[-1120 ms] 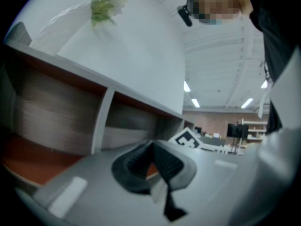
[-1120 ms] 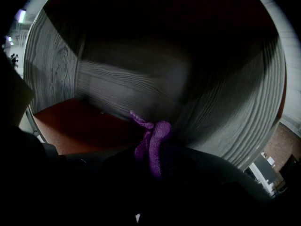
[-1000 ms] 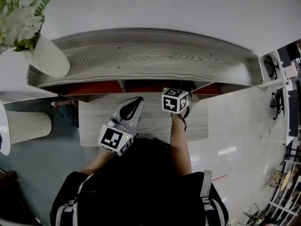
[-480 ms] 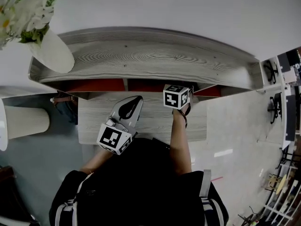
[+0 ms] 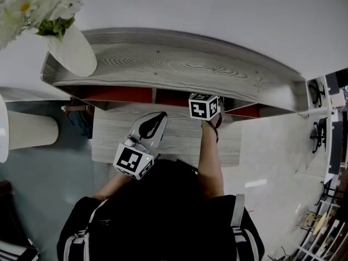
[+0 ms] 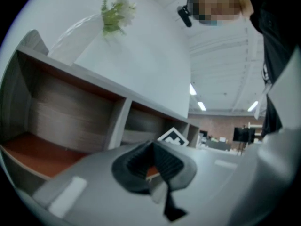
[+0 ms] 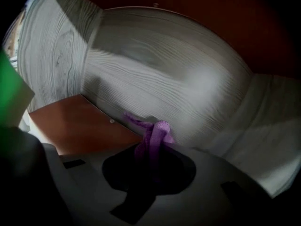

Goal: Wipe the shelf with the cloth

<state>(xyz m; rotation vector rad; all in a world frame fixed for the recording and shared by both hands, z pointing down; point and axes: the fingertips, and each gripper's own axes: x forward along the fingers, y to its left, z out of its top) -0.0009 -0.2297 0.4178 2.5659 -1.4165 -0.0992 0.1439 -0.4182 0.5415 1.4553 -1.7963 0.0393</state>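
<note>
Cloth purple, clamped in right gripper | inside shelf compartment | left gripper closed, empty

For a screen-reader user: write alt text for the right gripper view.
The right gripper holds a purple cloth in its shut jaws, inside a shelf compartment. A wood-grain back panel fills the view, with a reddish-brown floor at lower left.

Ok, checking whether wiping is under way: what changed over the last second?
The right claw, shut on the cloth, edged slightly deeper into the shelf. The left claw stayed put, shut and empty.
</note>
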